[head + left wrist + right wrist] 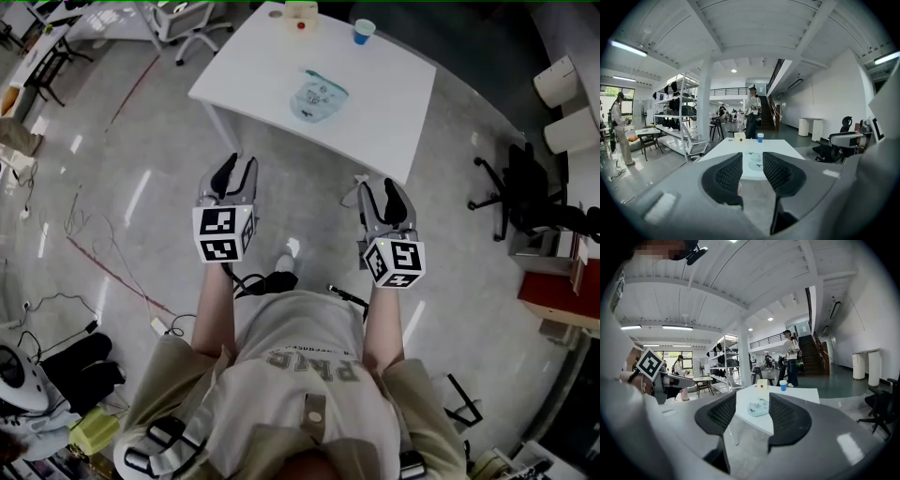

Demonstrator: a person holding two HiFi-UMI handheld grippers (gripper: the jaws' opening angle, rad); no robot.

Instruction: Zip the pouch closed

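Observation:
A pale blue patterned pouch point(318, 99) lies flat near the middle of a white table point(253, 75), well ahead of both grippers. It also shows between the jaws in the left gripper view as the pouch point(755, 161) and in the right gripper view as the pouch point(758, 407). My left gripper point(236, 170) and right gripper point(382, 191) are held in the air short of the table's near edge. Both stand open with nothing between their jaws.
A blue cup point(364, 31) and a cream box with a red dot point(301, 17) stand at the table's far edge. A black office chair point(521, 192) is to the right, a white chair point(192, 23) at the far left. Cables point(84, 244) lie on the floor. People stand in the background.

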